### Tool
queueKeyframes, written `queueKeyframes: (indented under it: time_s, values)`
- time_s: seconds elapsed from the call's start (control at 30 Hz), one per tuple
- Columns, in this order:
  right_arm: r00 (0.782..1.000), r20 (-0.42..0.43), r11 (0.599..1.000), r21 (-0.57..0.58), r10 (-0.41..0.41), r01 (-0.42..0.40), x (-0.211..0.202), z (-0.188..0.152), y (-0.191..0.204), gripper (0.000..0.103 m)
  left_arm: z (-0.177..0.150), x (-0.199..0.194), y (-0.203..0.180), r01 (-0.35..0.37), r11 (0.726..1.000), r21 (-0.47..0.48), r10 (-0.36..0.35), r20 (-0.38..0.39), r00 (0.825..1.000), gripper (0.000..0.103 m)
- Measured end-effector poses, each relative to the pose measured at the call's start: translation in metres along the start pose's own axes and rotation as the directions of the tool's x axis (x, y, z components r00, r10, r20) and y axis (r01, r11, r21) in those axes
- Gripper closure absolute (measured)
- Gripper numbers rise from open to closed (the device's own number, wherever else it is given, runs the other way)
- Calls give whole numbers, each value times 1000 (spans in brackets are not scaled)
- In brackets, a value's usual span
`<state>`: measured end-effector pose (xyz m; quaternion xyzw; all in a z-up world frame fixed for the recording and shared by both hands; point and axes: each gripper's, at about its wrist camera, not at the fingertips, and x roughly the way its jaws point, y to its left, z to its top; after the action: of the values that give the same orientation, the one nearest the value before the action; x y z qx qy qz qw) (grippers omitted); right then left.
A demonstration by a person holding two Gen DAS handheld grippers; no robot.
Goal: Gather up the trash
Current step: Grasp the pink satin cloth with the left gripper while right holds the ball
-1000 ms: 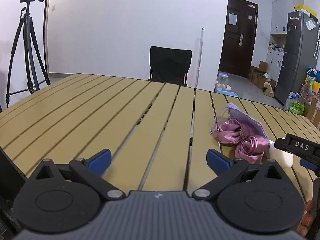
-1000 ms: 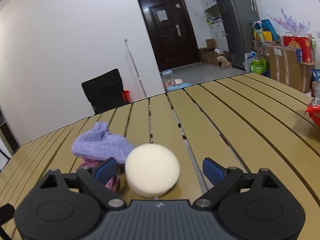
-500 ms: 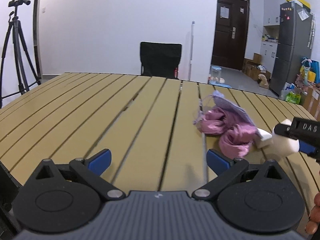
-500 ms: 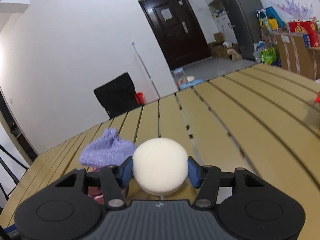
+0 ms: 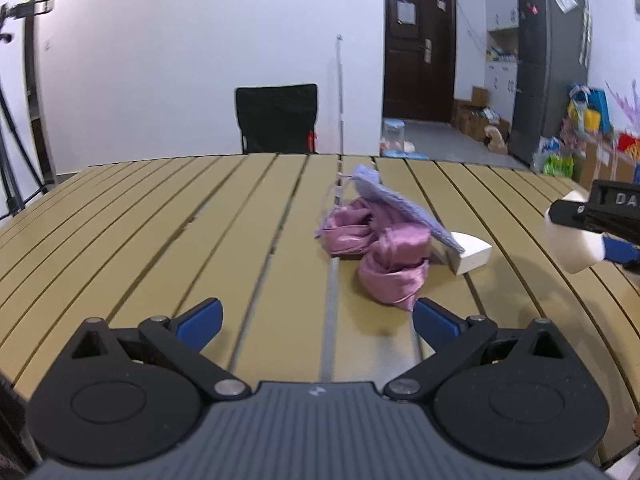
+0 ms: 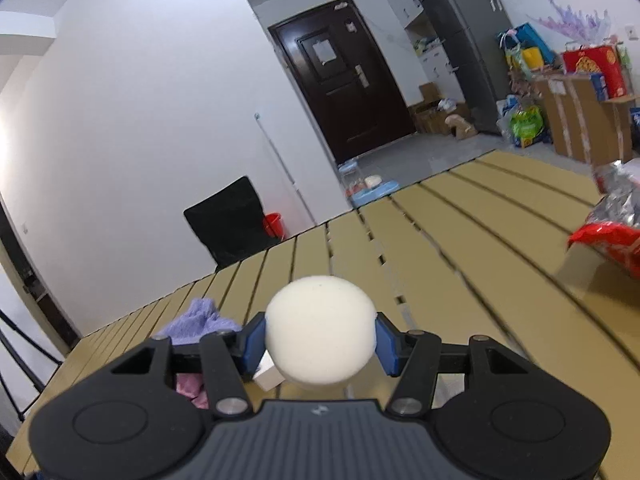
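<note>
Only one piece of text can be read. In the left wrist view, white capital letters "DA" stand on the black body of the right gripper [image 5: 600, 232], at the right edge of the picture, where the frame cuts the word off. The papers on the dark door [image 5: 418, 54] and on the fridge [image 5: 550, 64] are too small to read. The red box [image 6: 594, 68] carries print that is not legible.
</note>
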<state>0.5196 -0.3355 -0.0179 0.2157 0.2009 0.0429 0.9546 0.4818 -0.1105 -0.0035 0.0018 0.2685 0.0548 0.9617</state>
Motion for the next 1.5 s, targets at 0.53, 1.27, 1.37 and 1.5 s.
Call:
queueKeyframes:
  time_s: [0.53, 1.27, 1.37, 1.5]
  values:
    - [998, 24, 997, -57, -55, 56, 2, 12, -20, 49, 39, 76, -69, -96, 982, 160, 112, -95, 989, 15]
    - [999, -17, 989, -141, 40, -42, 0, 4, 8, 49, 56, 64, -1, -121, 992, 41, 125, -131, 983, 66]
    - [998, -26, 981, -181, 63, -67, -7, 0, 25, 49, 57, 48, 16, -136, 990, 31, 139, -116, 984, 66]
    - [996, -33, 968, -234, 87, -92, -19, -8, 48, 49, 55, 24, 32, -149, 989, 19, 150, -99, 984, 66]
